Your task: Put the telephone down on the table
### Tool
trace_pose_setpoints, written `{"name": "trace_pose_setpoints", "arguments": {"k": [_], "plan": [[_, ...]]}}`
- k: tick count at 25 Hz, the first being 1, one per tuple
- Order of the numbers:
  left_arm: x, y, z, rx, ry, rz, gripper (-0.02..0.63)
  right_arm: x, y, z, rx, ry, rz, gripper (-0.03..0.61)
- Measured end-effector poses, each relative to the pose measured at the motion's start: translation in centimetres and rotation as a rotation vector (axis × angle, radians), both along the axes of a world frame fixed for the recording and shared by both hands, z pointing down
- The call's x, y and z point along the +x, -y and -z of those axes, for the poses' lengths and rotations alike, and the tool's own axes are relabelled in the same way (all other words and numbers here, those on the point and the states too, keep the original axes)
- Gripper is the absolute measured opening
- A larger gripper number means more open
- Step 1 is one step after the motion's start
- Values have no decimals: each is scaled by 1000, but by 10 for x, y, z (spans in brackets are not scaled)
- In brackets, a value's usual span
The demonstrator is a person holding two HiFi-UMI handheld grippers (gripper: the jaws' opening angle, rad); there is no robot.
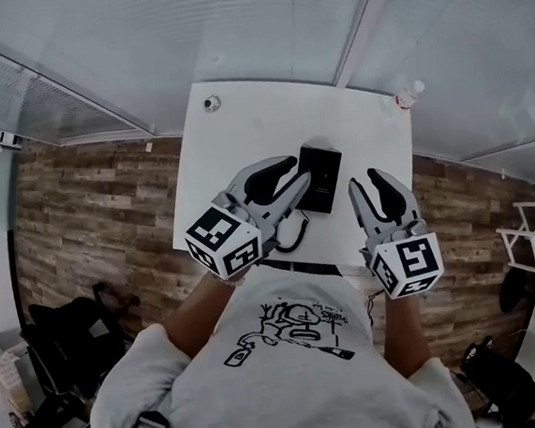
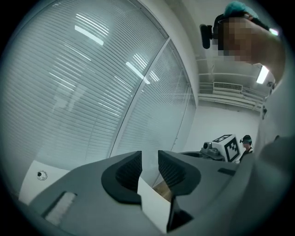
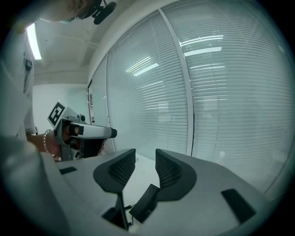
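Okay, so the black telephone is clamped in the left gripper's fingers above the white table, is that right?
Not quite. The telephone is not in the fingers of the left gripper; it lies flat on the white table. The head view shows it resting there, and the left gripper view shows nothing between those fingers.

**Pretty sure: office, small meeting room**

Looks like an office to me. Glass partition walls (image 1: 230, 24) with horizontal blinds wrapping from 10 round to 2 in the head view. Plain white table (image 1: 241, 131) close to them at 12, black desk telephone (image 1: 320, 177) sitting on it. Wood-plank floor (image 1: 98, 215) at 9 and 3, dark bags (image 1: 67, 336) lying at 8. Overhead: strip light (image 3: 33, 41) and an air-con vent (image 2: 228, 86) up high.
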State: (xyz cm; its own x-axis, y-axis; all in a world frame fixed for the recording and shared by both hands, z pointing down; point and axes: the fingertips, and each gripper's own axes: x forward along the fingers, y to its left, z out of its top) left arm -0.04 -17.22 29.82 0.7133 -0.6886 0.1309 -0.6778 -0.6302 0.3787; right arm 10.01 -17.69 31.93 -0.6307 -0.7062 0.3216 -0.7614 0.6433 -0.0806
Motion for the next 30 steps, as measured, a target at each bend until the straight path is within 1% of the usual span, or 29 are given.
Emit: {"name": "trace_pose_setpoints", "arguments": {"k": [8,12,20,27,30], "plan": [[6,-23,26,39,-3,-18,109,-9,-21,29,38,19,18,120],[6,-28,37,63,0,-10,107,-9,-28,37,53,18,12,117],[-6,-38,59,117,21,27,107,-13,-38,59,102,18,5,117],[-8,-37,63,134,33,40,107,-13,-37,65,111,15,-1,115],[-11,-35,63,130,24,39,107,-15,-36,63,110,12,-2,114]]}}
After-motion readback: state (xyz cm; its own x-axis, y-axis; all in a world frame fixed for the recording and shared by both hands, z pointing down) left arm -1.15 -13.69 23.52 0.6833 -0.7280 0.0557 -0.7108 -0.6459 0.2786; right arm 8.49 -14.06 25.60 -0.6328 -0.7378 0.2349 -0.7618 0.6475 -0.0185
